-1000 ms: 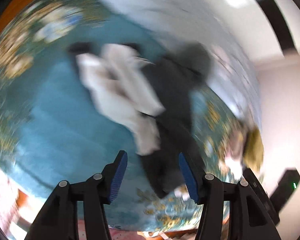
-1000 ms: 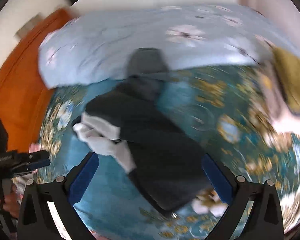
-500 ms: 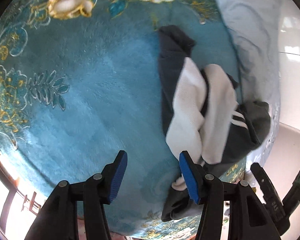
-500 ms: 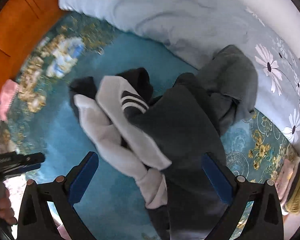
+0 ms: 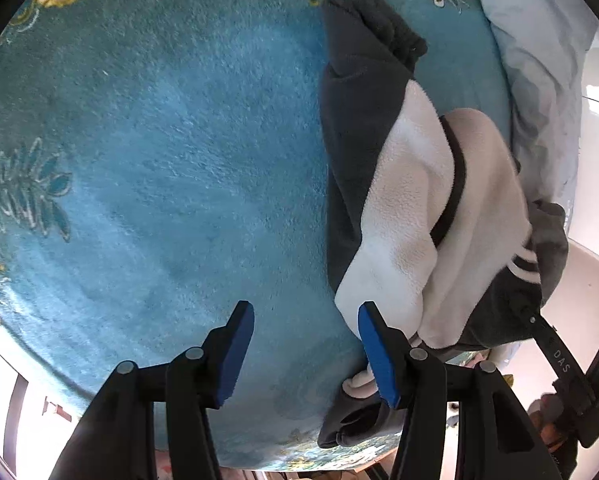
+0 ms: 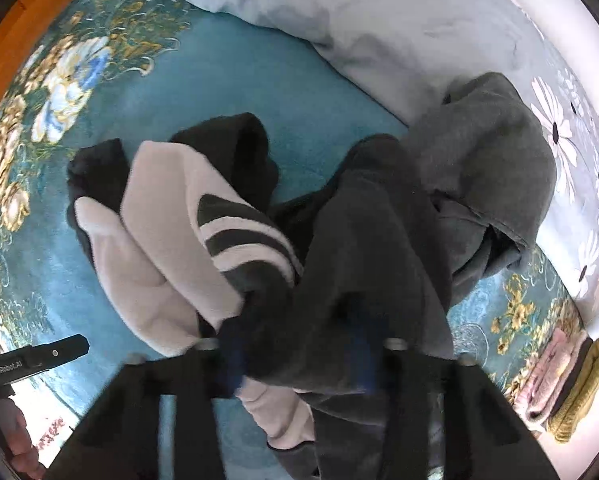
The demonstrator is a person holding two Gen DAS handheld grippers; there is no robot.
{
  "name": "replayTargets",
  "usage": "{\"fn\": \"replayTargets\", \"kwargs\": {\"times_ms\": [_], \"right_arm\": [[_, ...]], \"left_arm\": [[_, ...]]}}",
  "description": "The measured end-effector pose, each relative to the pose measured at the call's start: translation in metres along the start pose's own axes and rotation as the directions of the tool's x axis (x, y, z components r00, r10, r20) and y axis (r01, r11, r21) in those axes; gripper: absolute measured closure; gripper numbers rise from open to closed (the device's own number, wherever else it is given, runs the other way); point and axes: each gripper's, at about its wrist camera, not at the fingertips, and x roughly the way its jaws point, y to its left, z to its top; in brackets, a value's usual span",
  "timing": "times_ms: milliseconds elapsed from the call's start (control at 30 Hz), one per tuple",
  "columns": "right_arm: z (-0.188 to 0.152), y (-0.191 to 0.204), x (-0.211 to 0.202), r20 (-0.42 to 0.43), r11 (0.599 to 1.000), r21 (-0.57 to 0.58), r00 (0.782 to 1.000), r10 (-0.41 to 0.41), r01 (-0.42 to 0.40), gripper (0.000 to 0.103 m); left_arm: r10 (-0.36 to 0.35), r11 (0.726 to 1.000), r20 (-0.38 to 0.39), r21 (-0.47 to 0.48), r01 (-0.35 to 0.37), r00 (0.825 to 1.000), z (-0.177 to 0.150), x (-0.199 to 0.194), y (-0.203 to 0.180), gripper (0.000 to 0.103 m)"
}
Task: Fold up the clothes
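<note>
A dark grey and cream hoodie (image 5: 403, 184) lies crumpled on the teal floral blanket (image 5: 159, 160), with its hood (image 6: 487, 152) toward the duvet. My left gripper (image 5: 307, 352) is open above the blanket; its right pad (image 5: 375, 356) touches the hoodie's cream edge and nothing sits between the pads. My right gripper (image 6: 295, 356) is blurred, its fingers closed in on a bunched fold of the dark hoodie (image 6: 359, 240), which drapes over the fingertips. The striped cream sleeve (image 6: 235, 236) lies just left of that fold.
A pale blue flowered duvet (image 6: 379, 20) is heaped along the far side. Folded pink and yellow clothes (image 6: 563, 384) sit at the right edge. An orange wooden board (image 6: 23, 28) borders the far left. A hand (image 6: 19, 444) holds the other gripper at lower left.
The right gripper's fingers, wide apart half a second ago, have closed in around the dark fabric. The left gripper has moved closer to the hoodie's cream edge, still open.
</note>
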Motion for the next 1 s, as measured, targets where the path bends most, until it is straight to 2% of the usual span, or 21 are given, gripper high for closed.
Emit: {"fn": "replayTargets", "kwargs": {"times_ms": [67, 267, 433, 533, 667, 833, 900, 933, 967, 1000], "right_arm": [[0.000, -0.008, 0.000, -0.011, 1.000, 0.023, 1.000, -0.015, 0.016, 0.089], [-0.016, -0.052, -0.030, 0.060, 0.991, 0.136, 0.998, -0.011, 0.003, 0.092], [-0.061, -0.109, -0.076, 0.140, 0.959, 0.283, 0.989, -0.038, -0.003, 0.092], [-0.099, -0.160, -0.089, 0.133, 0.908, 0.417, 0.985, -0.111, 0.046, 0.092], [-0.153, -0.220, -0.093, 0.080, 0.795, 0.600, 0.981, -0.174, 0.092, 0.092], [-0.195, -0.232, -0.081, 0.016, 0.739, 0.667, 0.990, -0.141, 0.094, 0.092], [-0.203, -0.230, -0.081, 0.015, 0.735, 0.674, 0.992, -0.123, 0.080, 0.092], [-0.205, -0.230, -0.081, 0.018, 0.734, 0.675, 0.993, -0.116, 0.074, 0.092], [-0.204, -0.230, -0.082, 0.022, 0.737, 0.672, 0.993, -0.113, 0.069, 0.092], [-0.204, -0.229, -0.082, 0.026, 0.739, 0.670, 0.994, -0.110, 0.064, 0.092]], "left_arm": [[0.006, 1.000, -0.004, 0.006, -0.006, 1.000, -0.002, 0.004, -0.003, 0.045], [0.005, 1.000, -0.001, 0.014, -0.005, 1.000, -0.009, 0.014, -0.015, 0.045], [-0.025, 0.999, 0.006, 0.028, 0.025, 1.000, -0.016, 0.023, -0.033, 0.044], [-0.032, 0.999, -0.001, 0.031, 0.032, 0.999, -0.020, 0.033, -0.048, 0.042], [-0.024, 1.000, -0.019, 0.011, 0.025, 1.000, -0.021, 0.050, -0.067, 0.041], [-0.051, 0.995, -0.037, -0.091, 0.048, 0.998, -0.025, 0.062, -0.083, 0.041], [-0.056, 0.996, -0.015, -0.074, 0.054, 0.998, -0.036, 0.053, -0.090, 0.043], [-0.058, 0.996, -0.003, -0.065, 0.058, 0.998, -0.041, 0.048, -0.093, 0.056], [-0.060, 0.997, 0.008, -0.056, 0.061, 0.998, -0.047, 0.044, -0.096, 0.082], [-0.063, 0.997, 0.019, -0.047, 0.064, 0.998, -0.052, 0.039, -0.100, 0.088]]}}
